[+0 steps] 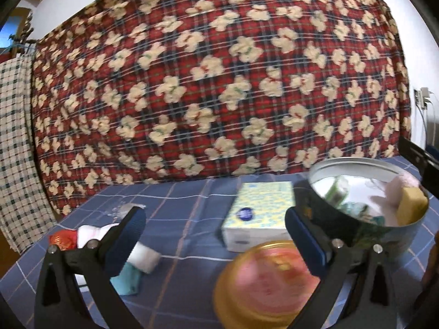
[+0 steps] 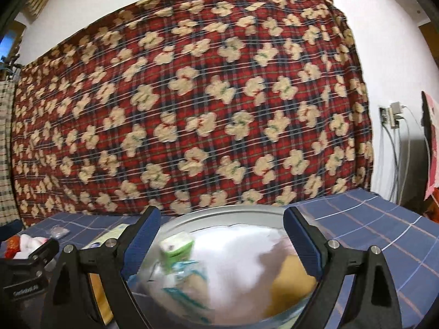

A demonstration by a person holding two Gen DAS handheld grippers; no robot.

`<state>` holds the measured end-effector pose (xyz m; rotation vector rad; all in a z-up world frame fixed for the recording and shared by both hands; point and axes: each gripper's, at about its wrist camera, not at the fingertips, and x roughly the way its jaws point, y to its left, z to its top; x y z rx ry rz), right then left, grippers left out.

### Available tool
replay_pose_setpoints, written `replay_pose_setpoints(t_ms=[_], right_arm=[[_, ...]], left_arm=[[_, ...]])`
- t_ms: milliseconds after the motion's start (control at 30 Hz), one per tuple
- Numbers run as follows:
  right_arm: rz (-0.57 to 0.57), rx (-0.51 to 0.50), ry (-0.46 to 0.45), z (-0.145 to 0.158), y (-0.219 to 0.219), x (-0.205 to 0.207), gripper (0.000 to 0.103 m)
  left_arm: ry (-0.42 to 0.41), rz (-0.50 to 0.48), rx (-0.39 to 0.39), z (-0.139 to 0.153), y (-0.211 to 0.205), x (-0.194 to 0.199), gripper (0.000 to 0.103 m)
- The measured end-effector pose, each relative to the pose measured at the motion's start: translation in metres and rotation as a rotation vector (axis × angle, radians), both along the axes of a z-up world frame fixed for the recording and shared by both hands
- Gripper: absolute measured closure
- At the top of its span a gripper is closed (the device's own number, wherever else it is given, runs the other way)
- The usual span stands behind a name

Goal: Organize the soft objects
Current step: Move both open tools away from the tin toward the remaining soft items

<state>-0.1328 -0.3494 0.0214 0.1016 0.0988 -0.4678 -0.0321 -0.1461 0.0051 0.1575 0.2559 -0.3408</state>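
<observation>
A round metal tin [image 1: 367,192] stands on the blue checked tablecloth [image 1: 178,200] at the right; it holds a white soft cloth [image 2: 233,252], a yellow sponge [image 1: 411,203], a green-white pack [image 2: 177,246] and other items. My left gripper [image 1: 216,233] is open and empty above the cloth, left of the tin. My right gripper [image 2: 222,230] is open and empty, right over the tin's mouth [image 2: 175,220]. At the left lie a white roll [image 1: 144,257], a teal cloth [image 1: 129,282] and a white and red soft item [image 1: 82,237].
A tissue box [image 1: 260,213] lies in the middle and a gold-rimmed pink lid [image 1: 263,282] lies in front of it. A red teddy-print blanket [image 1: 219,82] hangs behind the table. A wall socket with cables [image 2: 392,120] is at the right.
</observation>
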Motion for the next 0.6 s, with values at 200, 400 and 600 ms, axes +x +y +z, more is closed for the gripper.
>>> replay_pose_setpoints(t_ms=[200,400,600], right_arm=[[0.079,-0.015,0.01,-0.001,0.039,0.018,0.011],[0.158,-0.019,0.018,-0.002,0.077,0.037,0.011],[0.252,-0.025,0.056,-0.006,0.123,0.063,0.011]], left_arm=[[0.008,0.077,-0.01,-0.001,0.034,0.02,0.0],[0.024,0.141,-0.026,-0.003,0.07,0.04,0.0],[0.035,0.207,-0.029,-0.005,0.107,0.06,0.0]])
